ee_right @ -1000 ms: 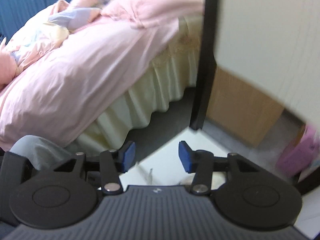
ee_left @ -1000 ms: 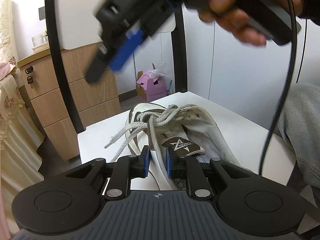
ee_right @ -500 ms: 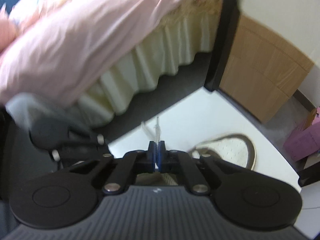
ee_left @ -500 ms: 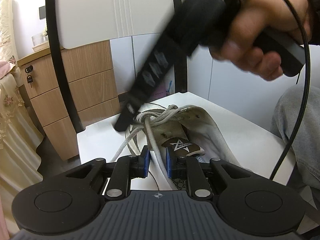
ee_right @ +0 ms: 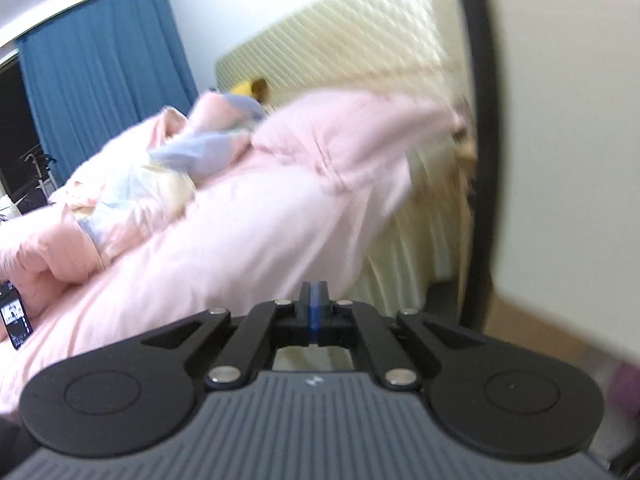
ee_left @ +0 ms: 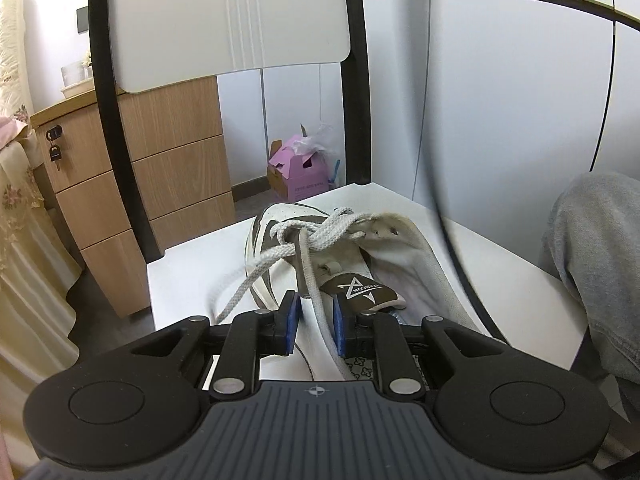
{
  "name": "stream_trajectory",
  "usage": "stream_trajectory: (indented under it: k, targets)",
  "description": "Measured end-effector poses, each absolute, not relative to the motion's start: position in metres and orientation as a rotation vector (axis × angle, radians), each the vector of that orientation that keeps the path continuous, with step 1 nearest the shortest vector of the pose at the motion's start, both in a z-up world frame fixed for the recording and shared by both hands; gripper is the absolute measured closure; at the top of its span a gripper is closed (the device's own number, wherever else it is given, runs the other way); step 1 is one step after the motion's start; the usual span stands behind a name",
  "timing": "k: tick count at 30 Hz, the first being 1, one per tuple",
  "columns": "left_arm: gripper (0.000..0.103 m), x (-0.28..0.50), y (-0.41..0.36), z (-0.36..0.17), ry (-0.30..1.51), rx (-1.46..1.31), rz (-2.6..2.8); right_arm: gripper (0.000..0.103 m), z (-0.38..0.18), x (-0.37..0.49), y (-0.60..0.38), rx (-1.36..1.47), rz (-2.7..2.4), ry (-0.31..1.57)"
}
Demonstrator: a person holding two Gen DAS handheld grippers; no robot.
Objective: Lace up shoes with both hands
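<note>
Swinging away toward the bed (ee_right: 224, 240), right tongs (ee_right: 313, 294) are pressed together; lace (ee_left: 316, 312) is straddled by spread left tongs (ee_left: 313, 326), knot unfinished.

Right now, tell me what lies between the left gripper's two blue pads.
In the left wrist view, one strand of the white shoelace runs through the open left gripper, untouched by either pad, with the shoe underneath.

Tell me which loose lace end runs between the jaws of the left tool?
The lace strand running straight back from the knot passes between the open jaws. The other strand trails off sideways onto the white table.
</note>
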State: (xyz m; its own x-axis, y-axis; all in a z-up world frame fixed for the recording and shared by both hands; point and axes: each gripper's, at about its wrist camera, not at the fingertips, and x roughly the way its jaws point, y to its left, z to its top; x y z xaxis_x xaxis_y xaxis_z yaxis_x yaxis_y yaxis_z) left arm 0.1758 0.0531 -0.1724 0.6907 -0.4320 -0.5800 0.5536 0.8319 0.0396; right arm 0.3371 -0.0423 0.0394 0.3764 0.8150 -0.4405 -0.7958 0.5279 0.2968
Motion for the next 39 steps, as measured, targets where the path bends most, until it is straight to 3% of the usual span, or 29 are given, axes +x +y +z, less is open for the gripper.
stream_trajectory:
  k: [4, 8, 10, 11, 12, 16, 18, 20, 22, 23, 28, 39]
  targets:
    - [0.083, 0.176, 0.055, -0.172, 0.591, 0.218, -0.553, 0.102, 0.068, 0.338, -0.014, -0.064, 1.069, 0.569]
    - [0.083, 0.176, 0.056, -0.171, 0.592, 0.223, -0.553, 0.098, 0.040, 0.342, 0.002, -0.220, 1.079, 0.724]
    - [0.083, 0.176, 0.056, -0.171, 0.592, 0.225, -0.552, 0.083, 0.010, 0.340, -0.005, -0.257, 1.054, 0.802]
    - [0.083, 0.176, 0.055, -0.171, 0.593, 0.226, -0.552, 0.063, -0.005, 0.339, -0.009, -0.274, 1.041, 0.840]
    - [0.083, 0.176, 0.055, -0.171, 0.593, 0.227, -0.551, 0.059, -0.020, 0.339, -0.013, -0.291, 1.028, 0.878]
    - [0.083, 0.176, 0.055, -0.171, 0.593, 0.228, -0.552, 0.062, -0.079, 0.336, -0.029, -0.360, 0.970, 1.031]
    - [0.083, 0.175, 0.055, -0.172, 0.592, 0.226, -0.552, 0.073, -0.109, 0.334, -0.037, -0.394, 0.939, 1.106]
    - [0.083, 0.175, 0.055, -0.172, 0.593, 0.223, -0.553, 0.075, -0.130, 0.332, -0.044, -0.411, 0.921, 1.144]
    - [0.083, 0.176, 0.055, -0.172, 0.592, 0.221, -0.554, 0.085, -0.131, 0.326, -0.045, -0.421, 0.923, 1.100]
    - [0.083, 0.176, 0.055, -0.173, 0.591, 0.220, -0.553, 0.099, -0.130, 0.323, -0.045, -0.427, 0.916, 1.062]
    - [0.082, 0.176, 0.055, -0.173, 0.597, 0.210, -0.554, 0.101, -0.112, 0.315, -0.051, -0.324, 0.922, 0.916]
    - [0.080, 0.179, 0.054, -0.175, 0.611, 0.195, -0.557, 0.101, -0.014, 0.334, -0.053, 0.010, 1.003, 0.647]
